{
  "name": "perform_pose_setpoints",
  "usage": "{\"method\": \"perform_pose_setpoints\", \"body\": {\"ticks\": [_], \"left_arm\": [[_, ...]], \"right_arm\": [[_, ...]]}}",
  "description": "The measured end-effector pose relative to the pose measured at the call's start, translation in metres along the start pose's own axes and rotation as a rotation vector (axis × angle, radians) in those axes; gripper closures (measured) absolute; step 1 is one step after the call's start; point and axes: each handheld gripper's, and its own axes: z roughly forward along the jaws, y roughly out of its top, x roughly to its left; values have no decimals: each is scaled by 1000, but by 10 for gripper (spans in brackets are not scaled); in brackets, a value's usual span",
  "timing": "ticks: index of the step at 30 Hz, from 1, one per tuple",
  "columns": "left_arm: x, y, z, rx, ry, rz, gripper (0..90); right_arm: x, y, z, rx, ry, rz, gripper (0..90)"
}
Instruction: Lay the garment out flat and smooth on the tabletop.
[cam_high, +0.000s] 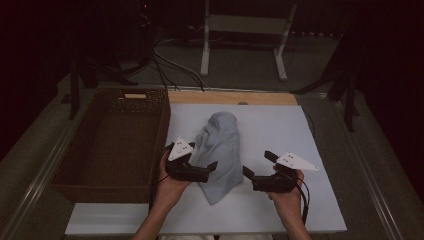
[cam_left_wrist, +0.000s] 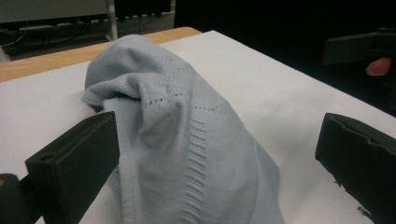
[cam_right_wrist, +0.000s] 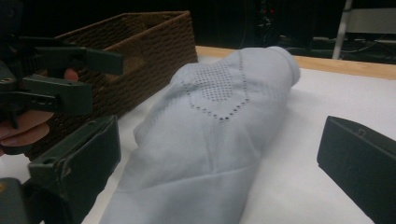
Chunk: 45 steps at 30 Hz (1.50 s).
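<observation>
Crumpled pale blue knit garment (cam_high: 220, 150) on white table (cam_high: 280, 130), flanked by both hand-held grippers.

Left hand-held gripper (cam_high: 212, 167) at garment's left edge, jaws apart, nothing clamped; right hand-held gripper (cam_high: 256, 165) just beside its right edge, likewise spread wide. No readable label or writing anywhere. Garment's lower end cut off in both gripper views. Brown wicker basket (cam_high: 110, 145) at left, interior dim.

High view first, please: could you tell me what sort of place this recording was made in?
Probably a lab or workshop set up for recording, not a home. A white board lies on a table with a blue-grey garment and a wicker basket, cables trail over the floor, and a metal stand waits behind in a dark room.
</observation>
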Motion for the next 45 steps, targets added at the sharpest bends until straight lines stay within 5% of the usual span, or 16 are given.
{"method": "perform_pose_setpoints", "body": {"ticks": [27, 45], "left_arm": [[-7, 6, -7, -27, -9, 20, 13], [-6, 9, -12, -44, -4, 15, 13]], "right_arm": [[16, -2, 65, 69, 47, -45, 0], [27, -13, 88, 128, 43, -92, 0]]}}
